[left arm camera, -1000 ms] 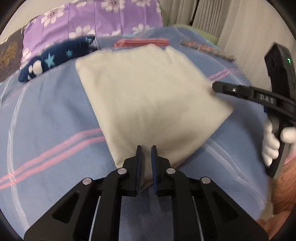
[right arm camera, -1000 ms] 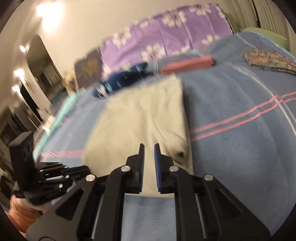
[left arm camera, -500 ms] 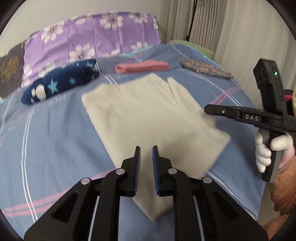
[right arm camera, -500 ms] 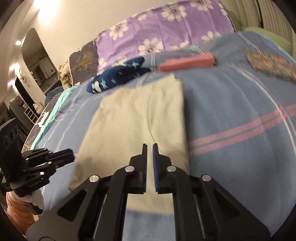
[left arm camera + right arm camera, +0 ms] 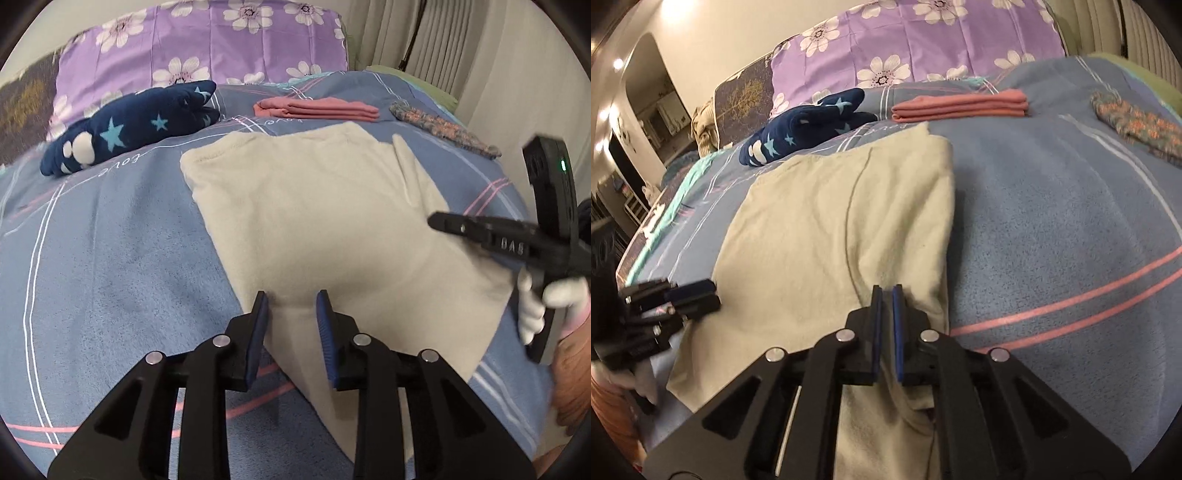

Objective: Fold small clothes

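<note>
The cream garment (image 5: 332,229) lies flat on the bed (image 5: 110,277), already doubled into a rough rectangle, with its near edge just under both cameras and its far edge toward the purple flowered pillow (image 5: 221,40). By the look of it the fold just laid is being let go and the next one is about to begin. The left gripper (image 5: 291,314) has just been opening; its blue pads stand apart with a low hump of the cloth's near left corner between them, not pinched as far as the left view shows. The right gripper (image 5: 886,314) hangs over the near right corner with its jaws almost together — only a thin slit shows between the pads, and I cannot make out any cloth caught in it. From the left view the same gripper juts in over the garment's right edge, held by a white-gloved hand (image 5: 535,306). The next move probably calls for a fresh hold on two matching corners or on one side edge, taken through all layers so the stack does not slide apart — then a level carry across to halve the rectangle again. Farther back lie a navy star-print piece (image 5: 129,129), a folded pink stack (image 5: 317,109) and a patterned piece (image 5: 443,129), well apart from the work.
</note>
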